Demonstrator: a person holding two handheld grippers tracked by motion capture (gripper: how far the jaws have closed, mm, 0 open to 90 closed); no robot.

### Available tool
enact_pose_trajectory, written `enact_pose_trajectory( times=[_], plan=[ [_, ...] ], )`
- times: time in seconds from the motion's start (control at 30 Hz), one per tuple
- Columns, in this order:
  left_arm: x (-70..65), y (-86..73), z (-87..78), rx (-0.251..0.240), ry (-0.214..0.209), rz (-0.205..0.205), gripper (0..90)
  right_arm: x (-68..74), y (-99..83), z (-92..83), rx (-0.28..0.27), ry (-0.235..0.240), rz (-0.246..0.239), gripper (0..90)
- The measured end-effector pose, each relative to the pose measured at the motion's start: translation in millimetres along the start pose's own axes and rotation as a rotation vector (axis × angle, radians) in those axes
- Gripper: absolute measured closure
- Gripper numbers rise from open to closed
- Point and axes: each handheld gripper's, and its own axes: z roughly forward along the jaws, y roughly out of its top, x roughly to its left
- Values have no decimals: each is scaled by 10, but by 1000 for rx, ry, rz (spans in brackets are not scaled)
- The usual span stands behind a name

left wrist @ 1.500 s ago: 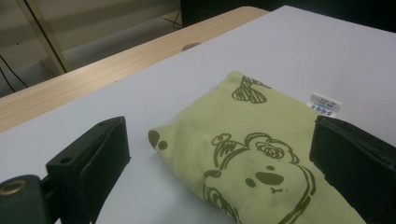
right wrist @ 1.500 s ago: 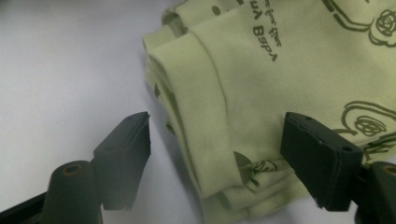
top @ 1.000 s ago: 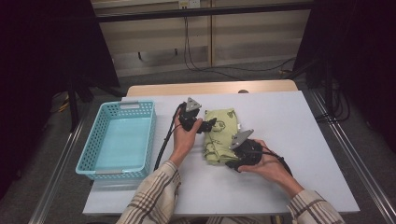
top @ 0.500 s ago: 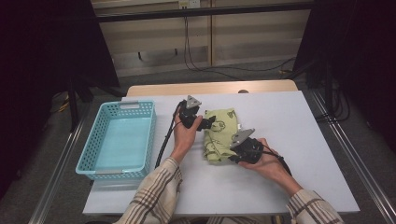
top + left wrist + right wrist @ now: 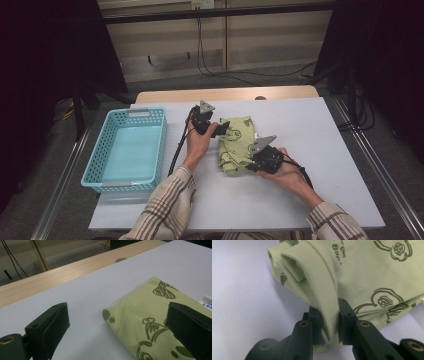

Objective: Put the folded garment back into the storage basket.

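A folded light-green cloth [image 5: 235, 142] with dark printed drawings lies in the middle of the white table [image 5: 310, 130]. My left gripper [image 5: 222, 131] hovers at the cloth's far left corner, jaws wide open; in the left gripper view the cloth [image 5: 147, 322] lies between and ahead of the two fingers [image 5: 53, 326]. At the near right edge, my right gripper [image 5: 251, 162] is shut on the cloth; in the right gripper view its jaws pinch a ribbed fold of the cloth [image 5: 328, 315].
A light-blue plastic basket [image 5: 102, 167] stands empty on the table's left part. A wooden strip [image 5: 225, 94] runs along the far edge. Bare table lies right of the cloth and in front of it.
The left gripper has shifted slightly right, toward the cloth's far corner. The right gripper keeps its hold at the near edge, with hardly any movement.
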Motion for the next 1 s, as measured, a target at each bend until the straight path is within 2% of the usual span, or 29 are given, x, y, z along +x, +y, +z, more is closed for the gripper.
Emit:
enact_pose_trajectory(
  times=[0.03, 0.1, 0.13, 0.17, 0.2, 0.23, 0.27, 0.37, 0.43, 0.47, 0.5, 0.53, 0.57, 0.6, 0.63, 0.7, 0.77, 0.8, 0.83, 0.97, 1.0],
  plan=[
    [17, 11, 16, 25, 9, 21, 49, 8, 2, -4, 8, -6, 1, 765],
    [13, 17, 39, 31, 17, 19, 49, 4, 1, -4, 6, -6, -2, 765],
    [-23, 33, 97, 30, 22, -9, 52, 1, -2, -2, 0, -1, 8, 765],
    [-28, 42, 117, 39, 37, 10, 53, 3, -2, -2, 0, 1, 9, 766],
    [-39, 43, 144, 32, 47, 3, 53, 1, -3, -1, 0, -2, -1, 766],
    [-39, 43, 144, 32, 47, 3, 54, 1, -3, -1, 0, -2, -1, 766],
    [-11, 46, 169, 68, 51, 22, 54, 12, 1, -3, 6, -13, 2, 765],
    [9, 38, 192, 73, 52, 19, 55, 13, -1, -1, 3, -12, 3, 765],
    [22, 24, 255, 81, 80, -10, 55, 8, -6, -3, 3, -9, 5, 765],
    [33, 24, 261, 98, 81, -5, 58, 10, -8, 1, -3, -1, 10, 765],
    [10, 15, 291, 76, 80, -48, 70, 6, -8, 4, -7, -2, 5, 764],
    [25, 17, 292, 102, 76, -15, 82, 8, -8, 3, -6, -2, 7, 765],
    [25, 17, 292, 102, 76, -15, 93, 8, -8, 3, -6, -2, 7, 765],
    [5, 11, 324, 106, 78, -30, 113, 8, -8, 3, -6, -2, 5, 764],
    [-22, 8, 348, 99, 73, -66, 124, 8, -9, 3, -6, -2, 7, 764],
    [-52, 4, 385, 121, 65, -69, 155, 8, -10, 3, -9, 1, 12, 765],
    [-63, -1, 407, 128, 81, -88, 197, 9, -11, 3, -10, 1, 12, 764],
    [-60, -2, 411, 135, 73, -105, 208, 8, -12, 2, -9, 2, 11, 764],
    [-59, -3, 411, 144, 64, -108, 233, 8, -12, 2, -10, 2, 11, 764],
    [-93, -20, 426, 148, 85, -109, 284, 6, -12, -2, -6, 0, 10, 763],
    [-99, -19, 426, 151, 72, -108, 319, 5, -13, -3, -5, -1, 10, 763]
  ],
)
